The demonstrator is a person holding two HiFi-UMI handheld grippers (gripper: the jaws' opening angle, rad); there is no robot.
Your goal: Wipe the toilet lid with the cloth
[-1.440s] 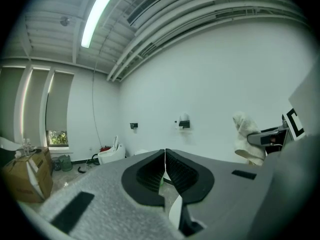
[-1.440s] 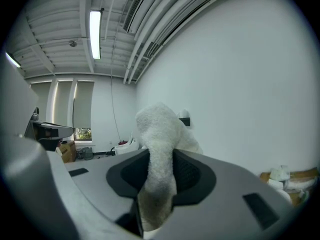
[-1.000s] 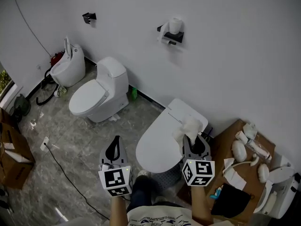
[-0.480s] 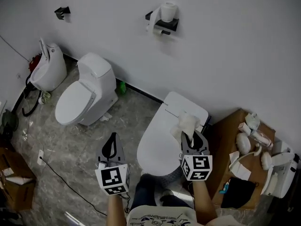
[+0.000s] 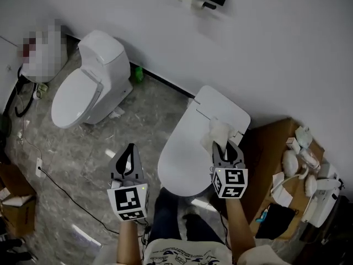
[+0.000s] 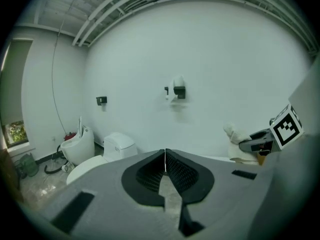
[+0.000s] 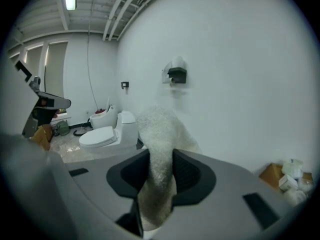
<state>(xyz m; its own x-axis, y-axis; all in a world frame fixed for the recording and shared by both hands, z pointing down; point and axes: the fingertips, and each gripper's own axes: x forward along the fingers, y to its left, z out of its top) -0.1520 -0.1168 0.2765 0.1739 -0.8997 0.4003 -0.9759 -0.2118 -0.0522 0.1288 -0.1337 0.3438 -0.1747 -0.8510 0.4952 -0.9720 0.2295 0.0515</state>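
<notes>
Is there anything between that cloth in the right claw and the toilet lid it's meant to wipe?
Nothing visible. The right claw is shut on the cloth, which shows right over the back of the closed lid. The lid's top looks bare. Whether the cloth touches it can't be told.
</notes>
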